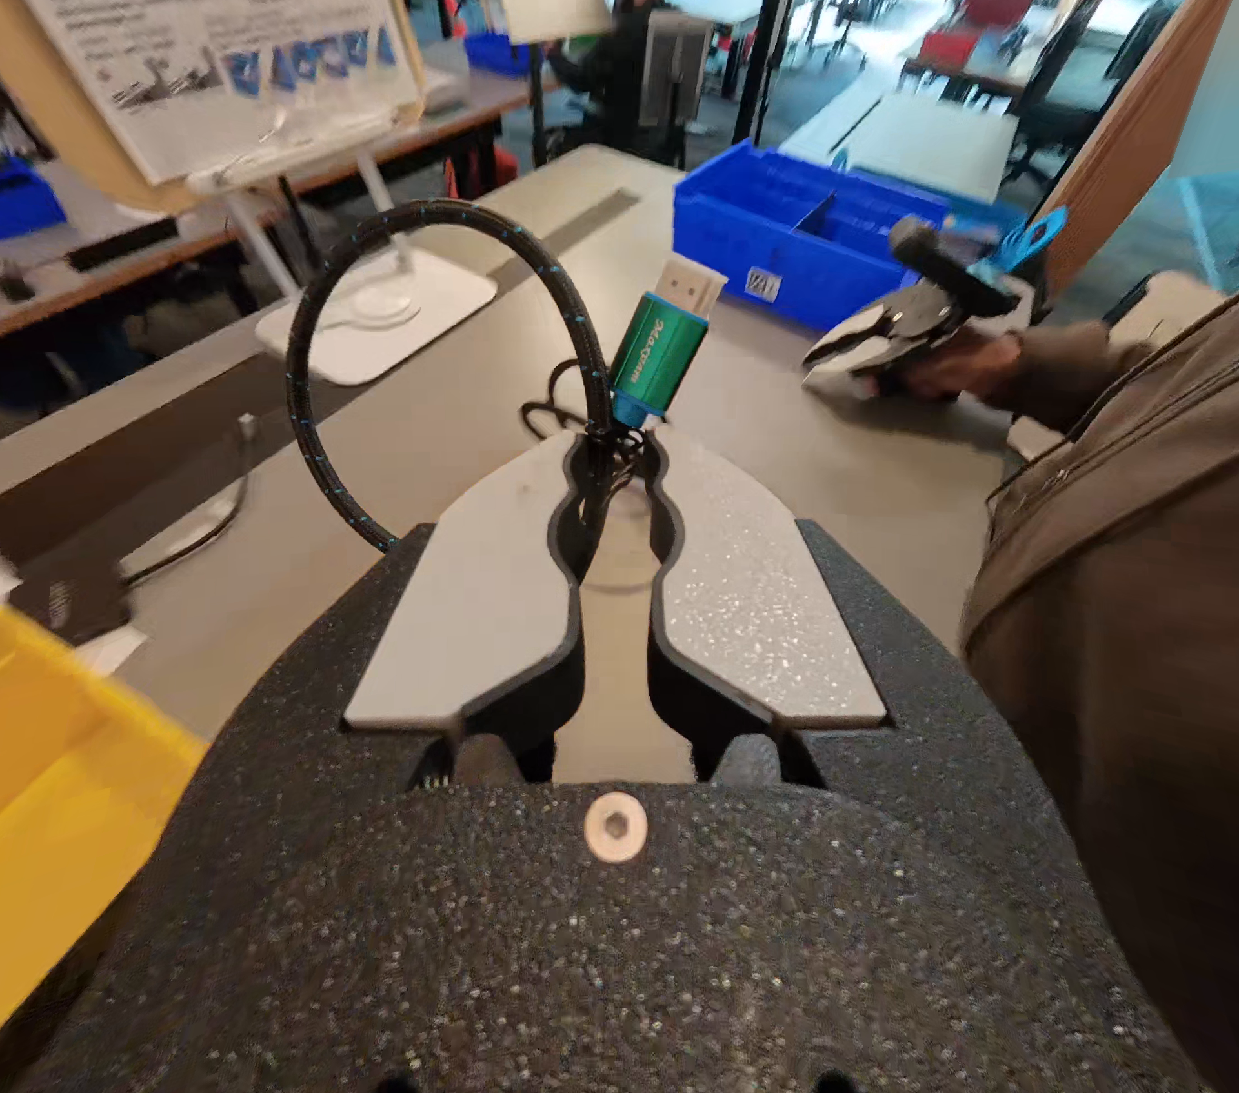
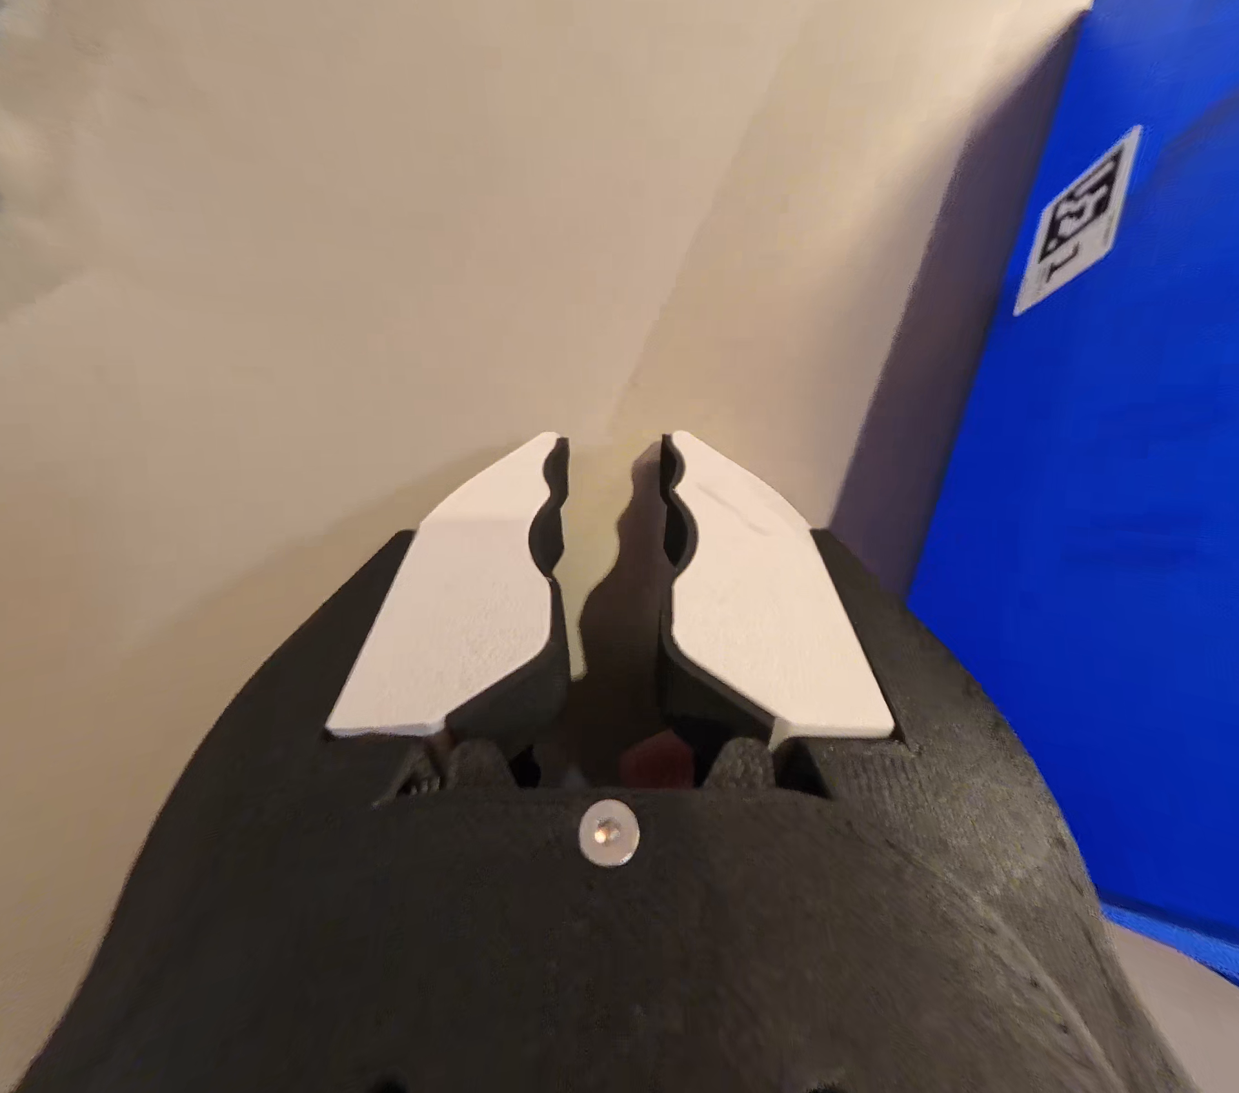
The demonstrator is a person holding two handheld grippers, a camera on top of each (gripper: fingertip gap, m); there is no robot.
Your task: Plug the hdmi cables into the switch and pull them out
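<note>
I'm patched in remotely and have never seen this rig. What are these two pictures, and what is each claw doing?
There is no robot arm: a person holds a two-finger claw in each hand, each with a camera that looks along its fingers.

The left wrist view shows the left claw shut on a black braided cable, bundled with a thin black tie. The cable loops up, and its green HDMI plug stands just past the fingertips. Beyond, on the grey table, are a blue bin and a white stand base; a yellow bin is at lower left. The right claw shows farther off.

The right wrist view shows the right claw open, holding nothing, close above the table beside the blue bin.
</note>
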